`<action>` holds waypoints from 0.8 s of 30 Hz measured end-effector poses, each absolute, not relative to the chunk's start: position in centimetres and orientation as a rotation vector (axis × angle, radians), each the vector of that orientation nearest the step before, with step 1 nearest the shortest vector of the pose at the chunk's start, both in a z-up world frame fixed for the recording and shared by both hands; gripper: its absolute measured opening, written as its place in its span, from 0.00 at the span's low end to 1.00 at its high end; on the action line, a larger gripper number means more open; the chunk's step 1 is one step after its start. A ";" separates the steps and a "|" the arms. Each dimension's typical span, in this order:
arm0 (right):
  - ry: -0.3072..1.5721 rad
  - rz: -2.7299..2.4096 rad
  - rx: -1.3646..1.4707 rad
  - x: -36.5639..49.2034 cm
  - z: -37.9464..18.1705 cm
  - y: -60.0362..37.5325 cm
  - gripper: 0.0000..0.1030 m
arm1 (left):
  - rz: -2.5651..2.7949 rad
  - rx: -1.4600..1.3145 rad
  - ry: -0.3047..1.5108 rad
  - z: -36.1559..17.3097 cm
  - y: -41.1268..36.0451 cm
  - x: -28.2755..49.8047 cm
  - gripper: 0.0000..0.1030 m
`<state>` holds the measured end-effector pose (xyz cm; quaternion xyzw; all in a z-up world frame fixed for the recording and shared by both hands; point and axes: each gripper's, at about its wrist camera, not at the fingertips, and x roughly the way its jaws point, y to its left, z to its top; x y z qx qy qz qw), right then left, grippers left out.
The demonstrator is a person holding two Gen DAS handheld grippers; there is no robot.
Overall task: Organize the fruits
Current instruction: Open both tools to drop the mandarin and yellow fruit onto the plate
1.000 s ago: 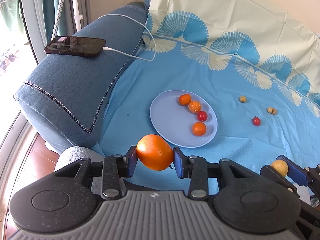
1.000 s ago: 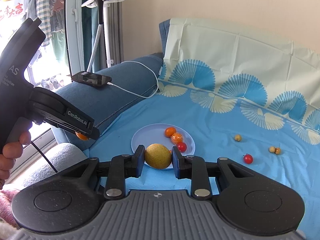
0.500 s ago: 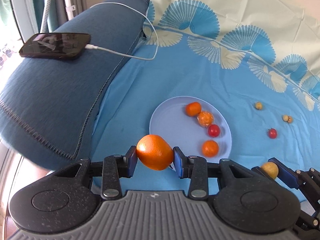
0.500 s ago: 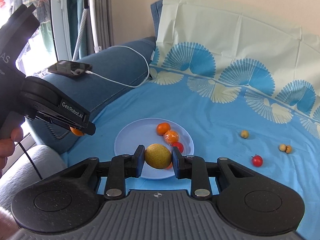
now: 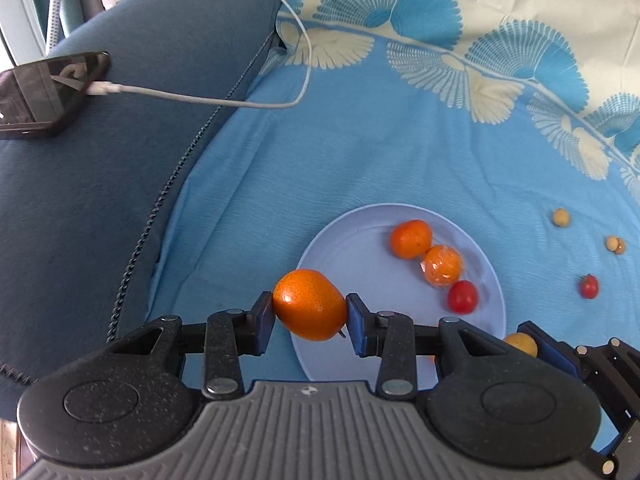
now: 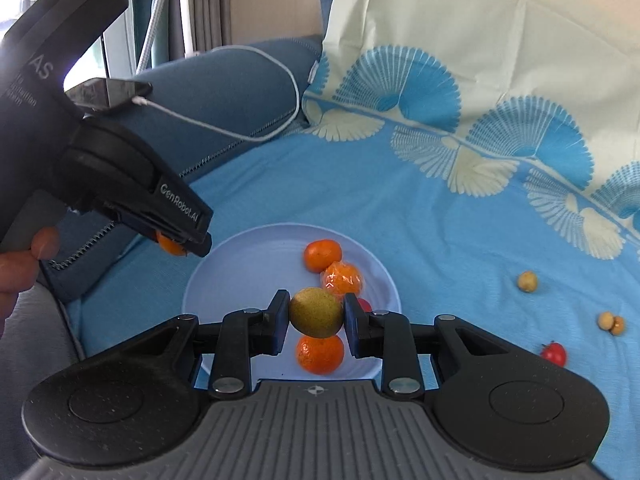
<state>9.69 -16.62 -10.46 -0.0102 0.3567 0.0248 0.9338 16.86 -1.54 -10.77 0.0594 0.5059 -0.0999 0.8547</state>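
Both grippers had moved forward and down toward the pale blue plate (image 6: 224, 264) compared with a second earlier, so the plate filled more of each view and the dark phone (image 5: 44, 92) on the blue sofa arm (image 5: 120, 184) had slid toward the upper left edge.

The left gripper (image 5: 310, 312) held a large orange (image 5: 310, 305) clamped between its blue pads, hovering over the plate's near left rim. The right gripper (image 6: 316, 318) gripped a yellow-green round fruit (image 6: 316, 312), possibly a small pear or guava, above the near part of the plate.

On the plate lay a tangerine (image 6: 322, 255), a second tangerine in clear wrap (image 6: 343, 278) touching it, a cherry tomato (image 5: 462, 297) just beside that, and another tangerine (image 6: 320, 354) under the right gripper. Well apart on the blue patterned sheet (image 6: 420, 216) to the right sat a small tan fruit (image 6: 527, 281), a pair of tan fruits (image 6: 611, 323) and a loose cherry tomato (image 6: 554, 354). A white charging cable (image 5: 240, 102) ran from the phone across the sofa arm.

The step in hand appeared to be setting both held fruits on the plate. To do it well, each gripper would probably need to lower until its fruit nearly rested on a bare patch; the plate's left half looked free. The right gripper's fruit hung directly over a tangerine, so shifting aside before release seemed wise. Round fruit could roll, so a low, gentle release away from the rim looked safest.
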 end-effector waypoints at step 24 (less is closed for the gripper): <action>0.821 0.059 0.041 9.0 -9.9 -16.0 0.84 | -0.124 0.178 1.034 -9.8 1.7 14.4 1.00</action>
